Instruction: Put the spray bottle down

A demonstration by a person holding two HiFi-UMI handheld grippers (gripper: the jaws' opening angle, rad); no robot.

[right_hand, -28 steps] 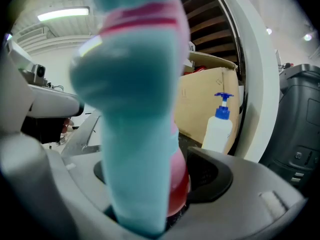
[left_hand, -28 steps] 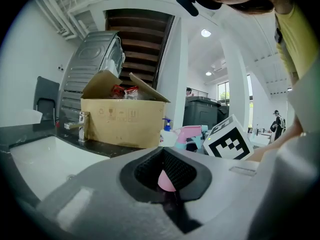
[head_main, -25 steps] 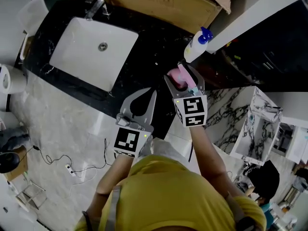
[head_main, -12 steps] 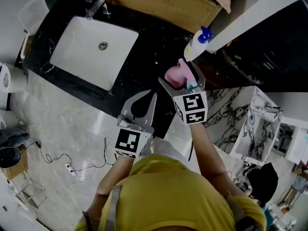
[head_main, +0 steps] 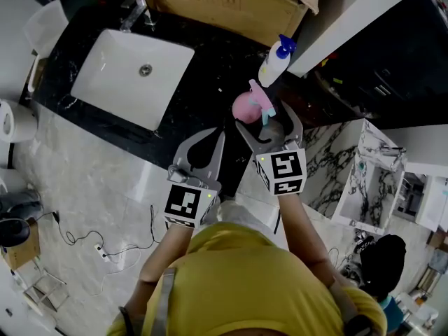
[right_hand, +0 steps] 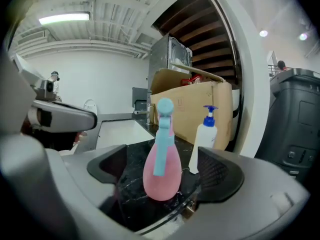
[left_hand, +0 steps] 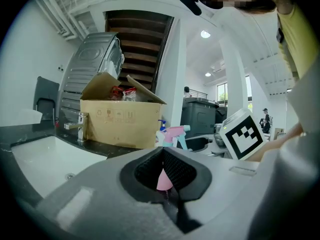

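The pink spray bottle [head_main: 246,107] with a teal trigger stands upright on the black counter [head_main: 203,75]. My right gripper [head_main: 269,122] sits just behind it, wide open. In the right gripper view the bottle [right_hand: 162,171] stands just past the jaw tips, in line with the gap, and neither pad [right_hand: 220,171] touches it. The jaws are closing slightly. My left gripper [head_main: 221,135] hovers over the counter's front edge, left of the right one, shut with nothing in it. A sliver of the pink bottle [left_hand: 164,179] shows past the left gripper [left_hand: 163,151] between its pads.
A white pump bottle [head_main: 273,65] with a blue top stands just beyond the spray bottle, by a white pillar [head_main: 336,26]. A cardboard box [head_main: 231,5] lines the counter's back. A white sink [head_main: 133,68] with a tap [head_main: 136,12] lies to the left.
The right gripper's jaws have opened off the spray bottle and drawn back toward the person. The bottle stays standing on the counter. The left gripper has hardly moved.
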